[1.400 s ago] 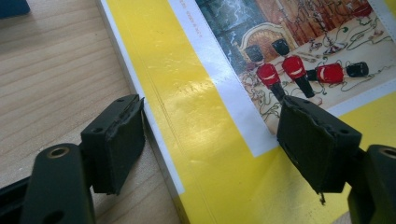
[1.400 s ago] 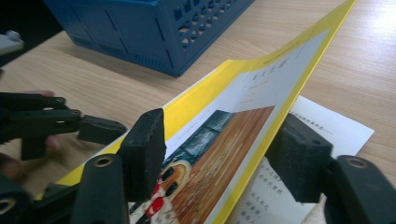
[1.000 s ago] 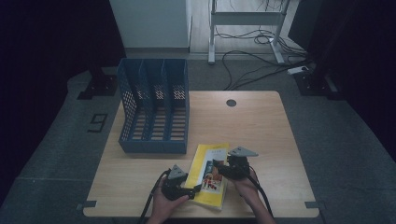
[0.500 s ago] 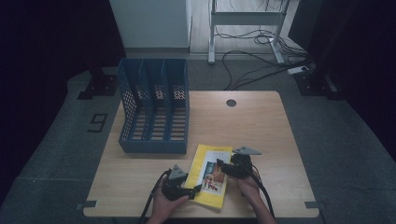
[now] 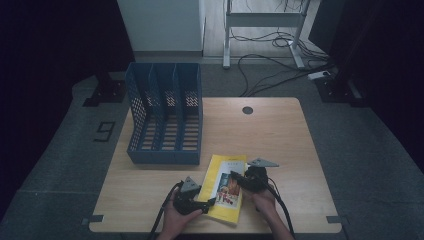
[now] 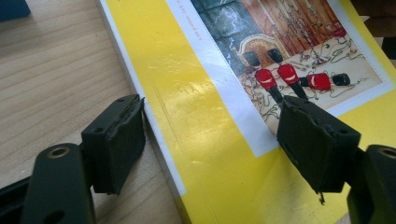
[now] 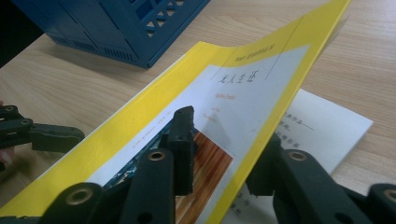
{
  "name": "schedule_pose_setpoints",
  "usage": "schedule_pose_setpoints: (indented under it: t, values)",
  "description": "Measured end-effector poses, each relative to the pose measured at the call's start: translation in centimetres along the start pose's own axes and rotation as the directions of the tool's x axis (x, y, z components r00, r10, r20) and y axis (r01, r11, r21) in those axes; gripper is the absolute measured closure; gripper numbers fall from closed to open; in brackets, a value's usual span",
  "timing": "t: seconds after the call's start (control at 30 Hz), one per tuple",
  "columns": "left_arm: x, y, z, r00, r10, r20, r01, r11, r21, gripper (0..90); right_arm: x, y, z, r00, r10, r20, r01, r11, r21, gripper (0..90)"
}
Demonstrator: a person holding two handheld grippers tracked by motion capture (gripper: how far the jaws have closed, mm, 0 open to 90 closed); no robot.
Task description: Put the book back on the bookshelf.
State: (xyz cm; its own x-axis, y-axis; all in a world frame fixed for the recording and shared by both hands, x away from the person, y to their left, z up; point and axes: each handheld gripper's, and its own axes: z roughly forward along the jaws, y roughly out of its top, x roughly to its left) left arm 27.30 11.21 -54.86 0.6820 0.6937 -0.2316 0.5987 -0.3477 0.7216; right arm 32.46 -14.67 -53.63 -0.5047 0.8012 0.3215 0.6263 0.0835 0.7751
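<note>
Lying at the table's [image 5: 280,135] near edge: yellow book [image 5: 223,187], long axis running away toward the blue file rack [image 5: 165,117]. Left gripper [image 6: 210,144] released, straddling the spine edge. Right gripper [image 7: 224,154] clenched on the lifted front cover (jaws just closing).

blue file rack [image 5: 165,120], wooden table [image 5: 270,135]

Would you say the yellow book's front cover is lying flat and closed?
No, the right gripper has the yellow cover lifted off the white page.
</note>
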Motion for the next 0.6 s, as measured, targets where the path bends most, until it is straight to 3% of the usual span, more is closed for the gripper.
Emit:
schedule_pose_setpoints:
  t: [0.27, 0.6]
  values:
    - [0.02, 0.00, 0.00, 1.0000, -0.004, 0.003, 0.004, 1.0000, -0.001, 22.9, 0.13, 0.03, -0.25, 0.9993, -0.012, -0.036, 0.010, 0.999, -0.053, 80.0]
    - [0.20, -0.05, -0.13, 0.9997, -0.022, 0.008, 0.022, 0.9995, -0.020, 26.0, 0.63, 0.21, -0.43, 0.9989, -0.037, -0.030, 0.034, 0.996, -0.087, 82.8]
